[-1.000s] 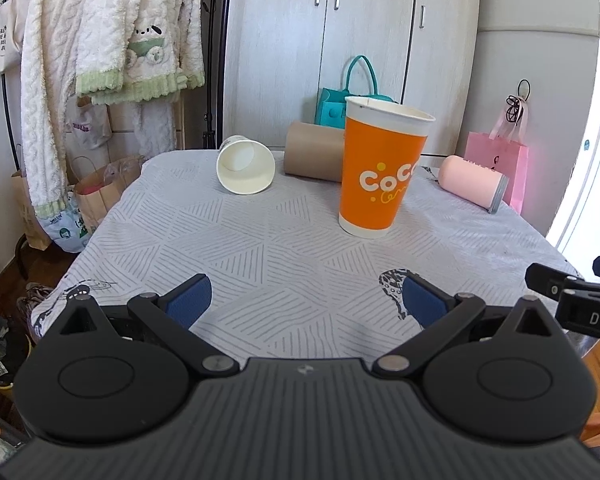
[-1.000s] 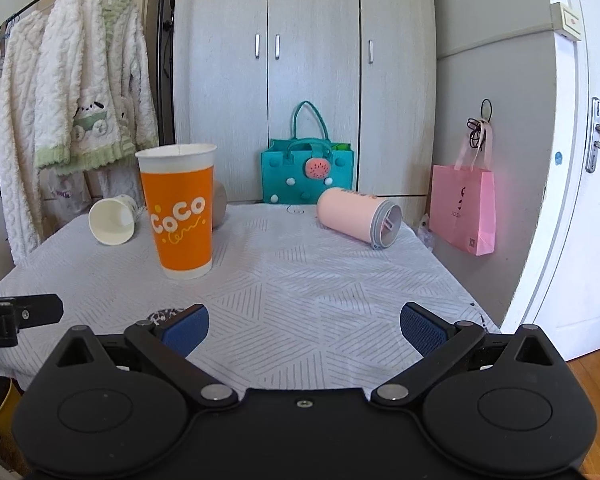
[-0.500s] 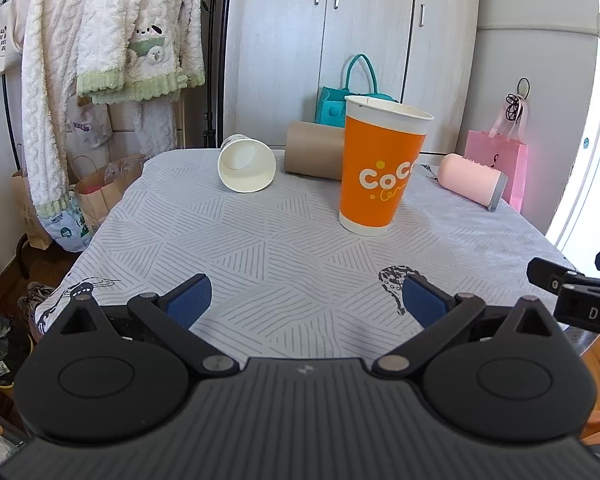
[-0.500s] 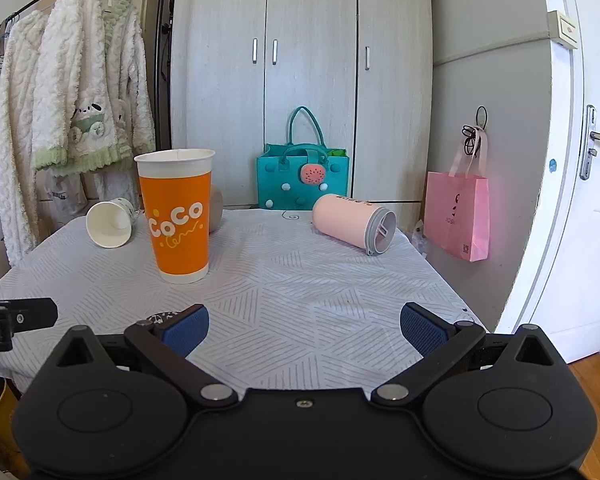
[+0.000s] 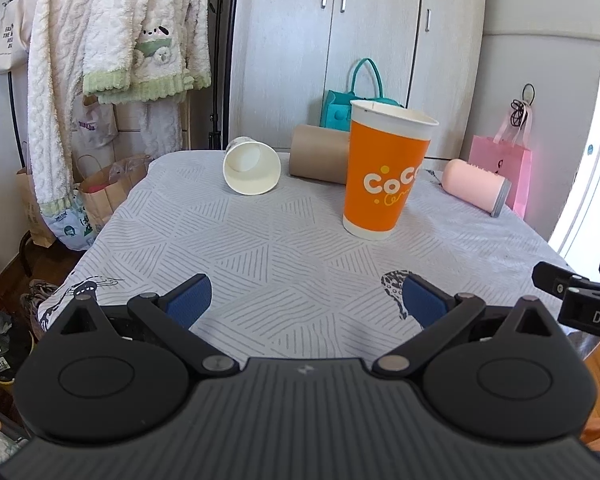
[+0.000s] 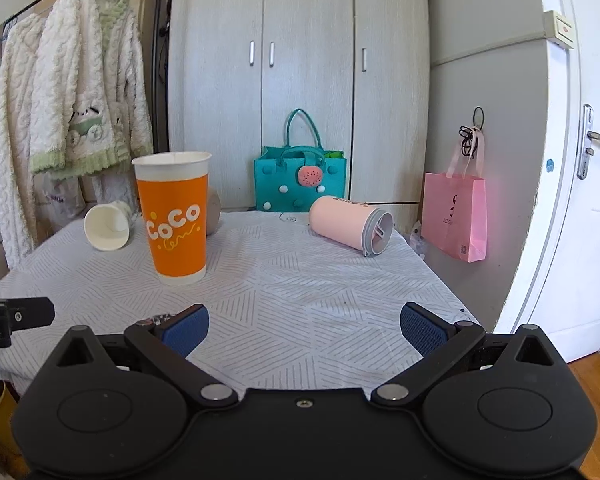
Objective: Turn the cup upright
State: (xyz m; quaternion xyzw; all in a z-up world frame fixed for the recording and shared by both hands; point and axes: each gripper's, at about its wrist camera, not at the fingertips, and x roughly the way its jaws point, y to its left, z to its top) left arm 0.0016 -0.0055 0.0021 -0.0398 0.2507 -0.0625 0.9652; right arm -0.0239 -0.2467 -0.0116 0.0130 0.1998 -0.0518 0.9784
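An orange CoCo paper cup [image 5: 386, 172] stands upright mid-table; it also shows in the right wrist view [image 6: 176, 216]. A white paper cup [image 5: 251, 166] lies on its side at the far left, mouth toward me, also in the right wrist view [image 6: 108, 226]. A brown cup [image 5: 320, 158] lies on its side behind the orange one. A pink tumbler [image 6: 352, 226] lies on its side at the far right, also in the left wrist view [image 5: 476, 184]. My left gripper [image 5: 306, 300] and right gripper [image 6: 304, 326] are open and empty over the table's near edge.
The table has a white cloth [image 5: 280, 248] with grey line patterns. A teal bag [image 6: 300, 180] stands behind the table by the wardrobe. A pink paper bag [image 6: 456, 216] hangs at the right. Robes hang on a rack [image 5: 112, 40] at the left. A door [image 6: 580, 180] is at the right.
Both grippers have drawn back and risen slightly from the table; the cups look a little farther off. Nothing on the table has moved.
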